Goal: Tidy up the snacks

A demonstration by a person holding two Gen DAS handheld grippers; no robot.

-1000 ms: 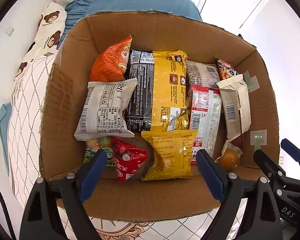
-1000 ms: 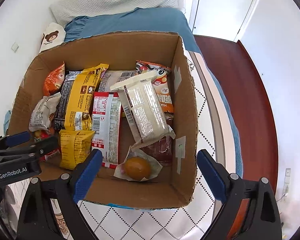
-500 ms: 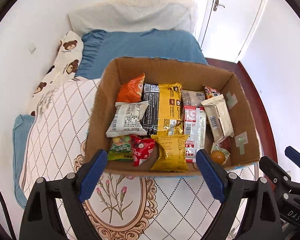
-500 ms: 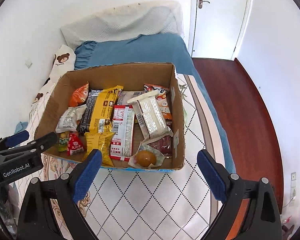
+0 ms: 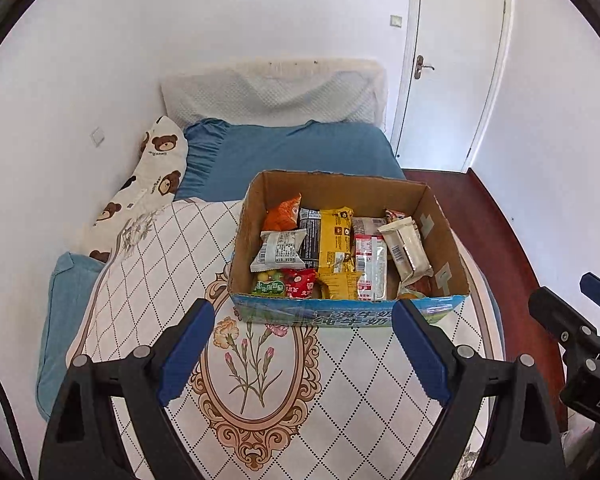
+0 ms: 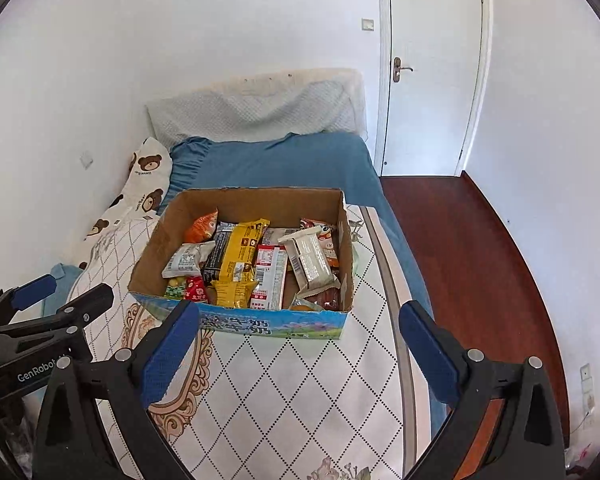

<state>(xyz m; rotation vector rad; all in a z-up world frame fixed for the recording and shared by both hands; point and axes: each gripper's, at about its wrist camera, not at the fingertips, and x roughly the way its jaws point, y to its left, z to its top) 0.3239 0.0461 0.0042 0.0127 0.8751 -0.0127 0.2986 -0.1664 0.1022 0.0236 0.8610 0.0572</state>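
Observation:
A cardboard box point(image 5: 340, 317) point(image 6: 276, 325) with a blue printed front stands on the bed's quilt. It holds several snack packs: an orange bag point(image 5: 282, 216), a grey-white pack point(image 5: 278, 250), a long yellow-black pack point(image 5: 334, 236) point(image 6: 238, 254), a red-white pack point(image 5: 370, 268), a beige pack point(image 5: 406, 248) point(image 6: 310, 262), and small red and green packs at the front left. My left gripper point(image 5: 302, 354) is open and empty, well back from the box front. My right gripper point(image 6: 300, 358) is open and empty, also back from the box.
The box sits on a white quilt with a floral oval point(image 5: 252, 376). Behind it lie a blue sheet point(image 5: 292, 152), a bear-print pillow point(image 5: 148, 184) and a white pillow. A red wooden floor point(image 6: 480, 264) and a shut white door point(image 6: 432, 68) are to the right.
Both grippers have pulled back and up from right over the box. The box now looks small and its printed front wall shows. The snacks have not moved.

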